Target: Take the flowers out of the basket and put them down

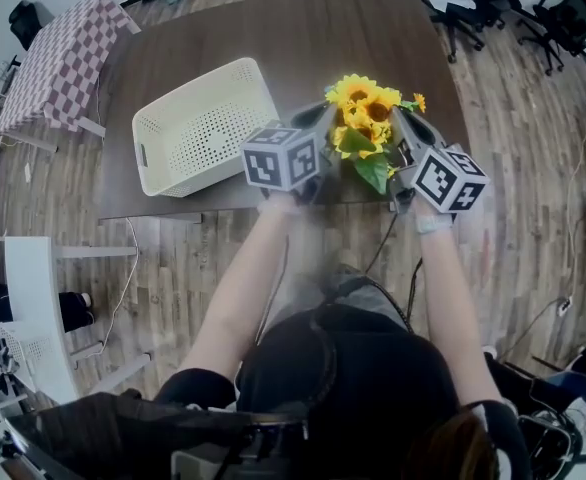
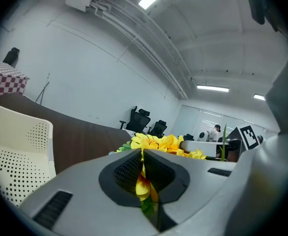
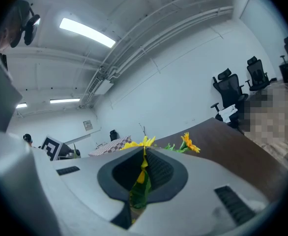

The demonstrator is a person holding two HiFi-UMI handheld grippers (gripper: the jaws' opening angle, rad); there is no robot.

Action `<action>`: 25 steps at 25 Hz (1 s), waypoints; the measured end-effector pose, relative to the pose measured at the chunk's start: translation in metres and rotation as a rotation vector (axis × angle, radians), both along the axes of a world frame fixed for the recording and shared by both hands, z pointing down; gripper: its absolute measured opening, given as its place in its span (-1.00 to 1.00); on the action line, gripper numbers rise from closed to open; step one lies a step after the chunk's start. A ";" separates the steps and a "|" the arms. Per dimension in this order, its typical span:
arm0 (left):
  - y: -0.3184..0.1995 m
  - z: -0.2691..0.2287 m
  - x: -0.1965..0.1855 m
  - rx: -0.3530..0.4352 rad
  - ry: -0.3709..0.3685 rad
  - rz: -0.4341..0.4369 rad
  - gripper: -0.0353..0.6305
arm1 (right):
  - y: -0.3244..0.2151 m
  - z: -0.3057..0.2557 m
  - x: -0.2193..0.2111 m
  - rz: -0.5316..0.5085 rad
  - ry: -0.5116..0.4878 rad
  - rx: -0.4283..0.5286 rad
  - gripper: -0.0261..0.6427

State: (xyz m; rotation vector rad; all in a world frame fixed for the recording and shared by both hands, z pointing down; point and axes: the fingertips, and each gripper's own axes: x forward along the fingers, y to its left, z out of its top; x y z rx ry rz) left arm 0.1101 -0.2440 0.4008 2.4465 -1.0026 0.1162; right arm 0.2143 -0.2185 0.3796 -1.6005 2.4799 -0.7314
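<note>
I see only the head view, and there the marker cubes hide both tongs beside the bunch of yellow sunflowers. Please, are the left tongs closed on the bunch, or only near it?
Observer: Closed on it. In the left gripper view the left tongs are shut, with a yellow petal of the bunch of yellow sunflowers pinched between the dark ribbed pads.
Operator: And the right tongs, please?
Observer: Also shut on the bunch. The right gripper view shows the right tongs clamping a green leaf of it.
</note>
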 end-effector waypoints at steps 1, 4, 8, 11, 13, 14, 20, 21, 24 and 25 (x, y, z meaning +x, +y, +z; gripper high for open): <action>-0.001 0.002 0.003 -0.004 -0.002 0.001 -0.86 | -0.001 0.002 0.003 0.002 -0.001 -0.003 -0.90; -0.003 0.009 0.009 -0.016 -0.008 0.004 -0.86 | -0.003 0.009 0.009 0.004 -0.002 -0.015 -0.90; -0.007 0.018 0.011 -0.027 -0.011 0.005 -0.86 | -0.006 0.021 0.012 0.007 -0.002 -0.035 -0.90; -0.009 0.025 0.020 -0.037 -0.016 0.007 -0.86 | -0.008 0.028 0.020 0.007 -0.003 -0.046 -0.90; -0.010 0.029 0.024 -0.045 -0.018 0.007 -0.86 | -0.009 0.033 0.024 0.007 -0.003 -0.053 -0.90; -0.010 0.032 0.025 -0.049 -0.017 0.007 -0.86 | -0.009 0.035 0.025 0.006 -0.001 -0.057 -0.90; -0.015 0.043 0.033 -0.070 -0.014 -0.002 -0.86 | -0.015 0.047 0.033 -0.003 0.003 -0.078 -0.90; -0.016 0.045 0.035 -0.073 -0.015 -0.002 -0.86 | -0.016 0.048 0.035 -0.005 0.002 -0.081 -0.90; -0.020 0.050 0.039 -0.083 -0.015 -0.002 -0.86 | -0.021 0.054 0.039 -0.011 0.006 -0.090 -0.90; -0.021 0.053 0.039 -0.087 -0.017 -0.002 -0.86 | -0.022 0.056 0.039 -0.013 0.007 -0.094 -0.90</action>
